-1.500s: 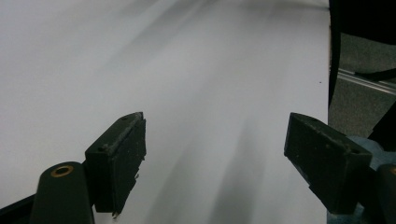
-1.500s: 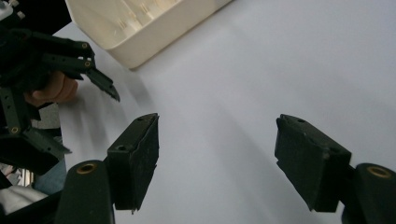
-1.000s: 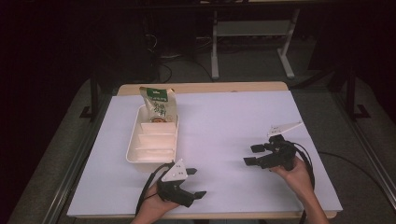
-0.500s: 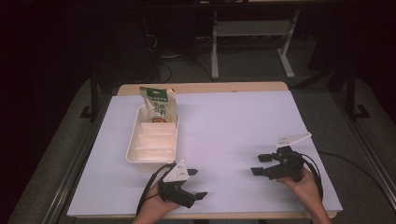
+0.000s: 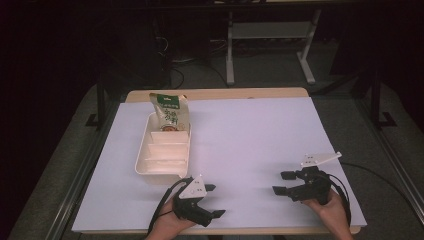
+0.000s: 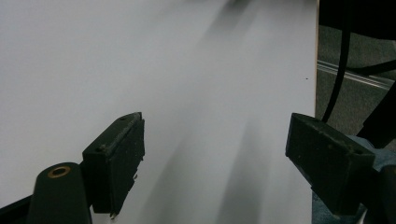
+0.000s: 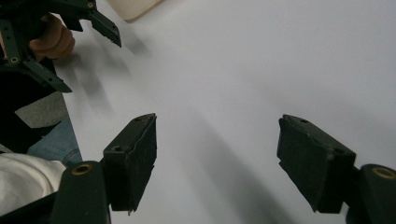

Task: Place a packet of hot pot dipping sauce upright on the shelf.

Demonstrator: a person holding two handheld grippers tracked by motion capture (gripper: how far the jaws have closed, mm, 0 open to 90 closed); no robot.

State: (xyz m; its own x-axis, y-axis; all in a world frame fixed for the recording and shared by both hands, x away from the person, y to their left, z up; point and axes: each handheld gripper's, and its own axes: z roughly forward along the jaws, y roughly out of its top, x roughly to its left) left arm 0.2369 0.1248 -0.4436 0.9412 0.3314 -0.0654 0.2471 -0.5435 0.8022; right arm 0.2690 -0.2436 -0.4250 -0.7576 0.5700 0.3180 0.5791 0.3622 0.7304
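A white tray [image 5: 145, 165] divided into compartments lies on the left half of the white table [image 5: 250, 130]. A green and yellow snack bag [image 5: 170, 113] stands in its far compartment. My left gripper [image 5: 217, 200] rests open near the front edge, just in front of the tray, pointing right. Its jaws [image 6: 215, 158] stand wide apart over bare table. My right gripper [image 5: 278, 183] sits open at the front right, pointing left. Nothing lies between its fingers [image 7: 217, 158]. The left gripper [image 7: 70, 28] and a tray corner [image 7: 133, 7] show far off in the right gripper view.
A wooden strip of tabletop [image 5: 215, 93] shows beyond the white cover at the far edge. Cables [image 5: 370, 172] trail off the right side. A metal stand [image 5: 270, 35] is on the floor behind the table. Dark rails [image 5: 95, 150] run along the left.
My right gripper has drawn back toward the front edge and slightly right. The left gripper, tray and bag have stayed put.
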